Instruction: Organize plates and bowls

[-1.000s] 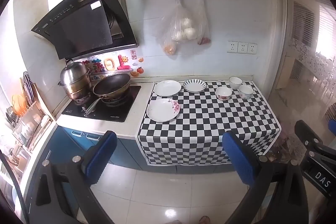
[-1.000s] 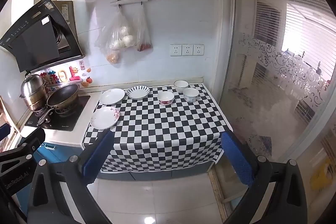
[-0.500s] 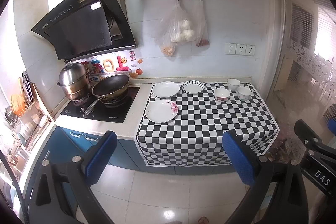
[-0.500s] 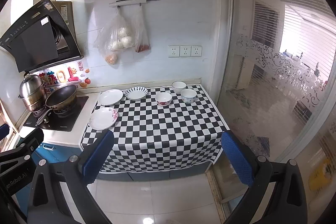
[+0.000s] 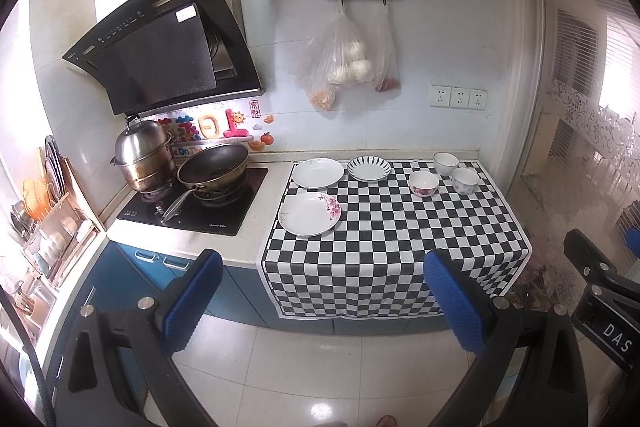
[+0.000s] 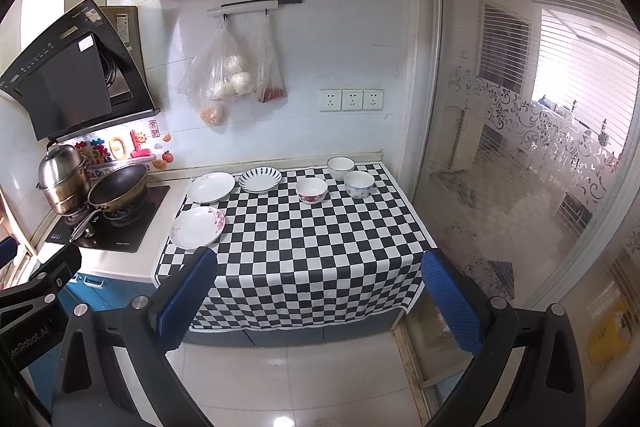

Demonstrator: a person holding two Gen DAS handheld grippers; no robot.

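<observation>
both the left claw (image 5: pixel 320 301) and right claw (image 6: pixel 316 303) hang spread and empty off the counter's (image 6: pixel 304 247) front edge, while three plates (image 5: pixel 310 213) and three bowls (image 6: pixel 311 190) along its back look glazed, slick and breakable, best pinched by the rim.

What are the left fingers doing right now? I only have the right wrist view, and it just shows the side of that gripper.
Observer: The left gripper is open, with nothing between its fingers. It is held back from the checkered cloth.
Operator: Okay. Is there anything further left that my view cuts off?
Observer: Yes. A dish rack stands past the stove, at the far left, with plates stored upright in it.
</observation>
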